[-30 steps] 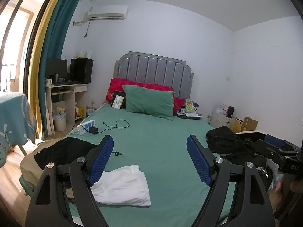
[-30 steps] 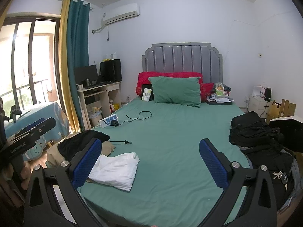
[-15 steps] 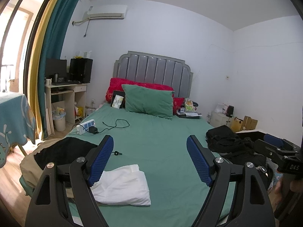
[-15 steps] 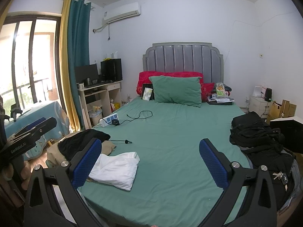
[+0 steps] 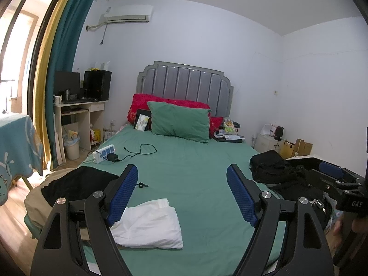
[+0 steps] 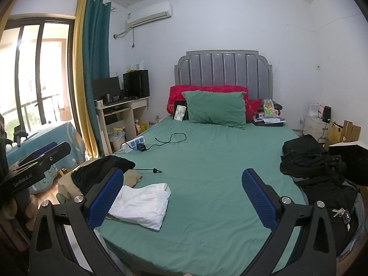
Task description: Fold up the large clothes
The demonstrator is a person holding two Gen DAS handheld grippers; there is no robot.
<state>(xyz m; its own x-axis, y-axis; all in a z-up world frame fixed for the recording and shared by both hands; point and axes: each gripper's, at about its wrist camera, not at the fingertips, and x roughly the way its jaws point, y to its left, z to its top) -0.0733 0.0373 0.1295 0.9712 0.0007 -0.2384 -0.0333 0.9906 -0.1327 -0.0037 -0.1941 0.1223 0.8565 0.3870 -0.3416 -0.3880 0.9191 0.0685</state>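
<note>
We are holding both tongs over the foot of the bed (image 5: 195, 172), the left tongs (image 5: 181, 195) and the right tongs (image 6: 181, 197) alike spread wide and gripping nothing. A white garment (image 5: 149, 225) is lying in a rough folded bundle near the bed's left foot corner, below and to the left of both tongs, its long axis running roughly across the bed. It is sitting just under the left finger (image 5: 122, 195) of the left tongs, so we are judging the left hand the nearer one. A black garment (image 5: 76, 184) is spreading over a tan one (image 6: 132, 177) at the bed's left edge, just beyond the white bundle. A black heap (image 6: 308, 158) is piling up along the right edge, nearer the right tongs. Whether the white piece is already finished or awaiting more folds, we are not able to tell.
</note>
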